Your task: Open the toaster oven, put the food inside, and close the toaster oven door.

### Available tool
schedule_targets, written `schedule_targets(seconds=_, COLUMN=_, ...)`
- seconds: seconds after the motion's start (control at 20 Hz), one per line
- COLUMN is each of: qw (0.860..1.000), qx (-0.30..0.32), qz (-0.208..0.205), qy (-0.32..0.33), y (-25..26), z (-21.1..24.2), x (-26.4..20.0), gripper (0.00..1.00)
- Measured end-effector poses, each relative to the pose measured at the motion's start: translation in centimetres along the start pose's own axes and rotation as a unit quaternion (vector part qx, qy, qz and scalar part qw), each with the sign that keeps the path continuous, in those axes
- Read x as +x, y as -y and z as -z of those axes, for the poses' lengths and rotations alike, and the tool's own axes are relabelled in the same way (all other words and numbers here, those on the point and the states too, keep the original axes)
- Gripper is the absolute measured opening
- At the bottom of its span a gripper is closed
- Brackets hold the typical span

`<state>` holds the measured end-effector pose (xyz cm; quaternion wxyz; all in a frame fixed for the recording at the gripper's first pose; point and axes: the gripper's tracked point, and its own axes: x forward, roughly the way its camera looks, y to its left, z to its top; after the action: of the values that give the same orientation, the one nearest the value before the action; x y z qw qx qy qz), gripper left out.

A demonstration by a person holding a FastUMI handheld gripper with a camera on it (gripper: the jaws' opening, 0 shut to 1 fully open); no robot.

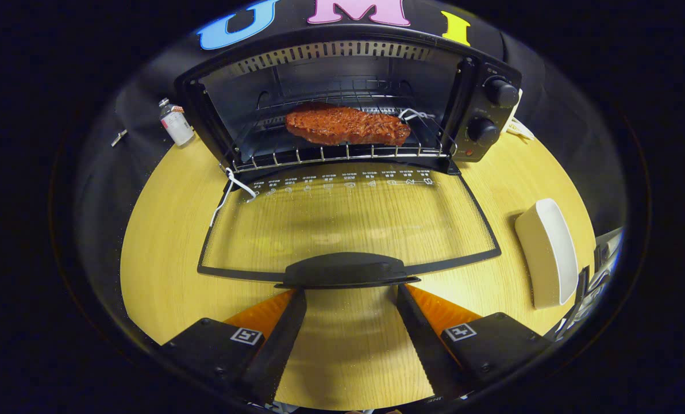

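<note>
Both claw [351, 293] fingers spread wide, gripping nothing, tips tucked under the door handle [345, 269].

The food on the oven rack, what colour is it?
Reddish-brown food, seen in the gripper view; gripper open.

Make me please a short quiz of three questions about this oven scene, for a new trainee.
1. True or false: the steak lies on the rack inside the oven.
2. The door is: A) shut B) folded down flat C) half open.
3. What is just ahead of the gripper?

Key:
1. True.
2. B.
3. The door handle; the fingers are spread, holding nothing.
</note>
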<state>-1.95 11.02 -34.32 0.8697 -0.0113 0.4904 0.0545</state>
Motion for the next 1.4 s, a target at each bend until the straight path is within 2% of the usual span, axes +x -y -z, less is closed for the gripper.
schedule_targets(seconds=0.4, qw=0.999, qx=0.006, qz=-0.03, qy=0.012, y=-1.0, z=-0.7, x=-1.4, gripper=0.99)
schedule_targets(seconds=0.75, qw=0.996, qx=0.022, qz=-0.059, qy=0.063, y=-1.2, z=-2.4, x=-4.8, gripper=0.98)
schedule_targets(seconds=1.2, qw=0.984, qx=0.005, qz=-0.081, qy=0.156, y=-2.9, z=-8.8, x=-8.9, gripper=0.99)
schedule_targets(seconds=1.4, qw=0.977, qx=-0.005, qz=-0.09, qy=0.194, y=-3.1, z=-11.5, x=-12.3, gripper=0.99)
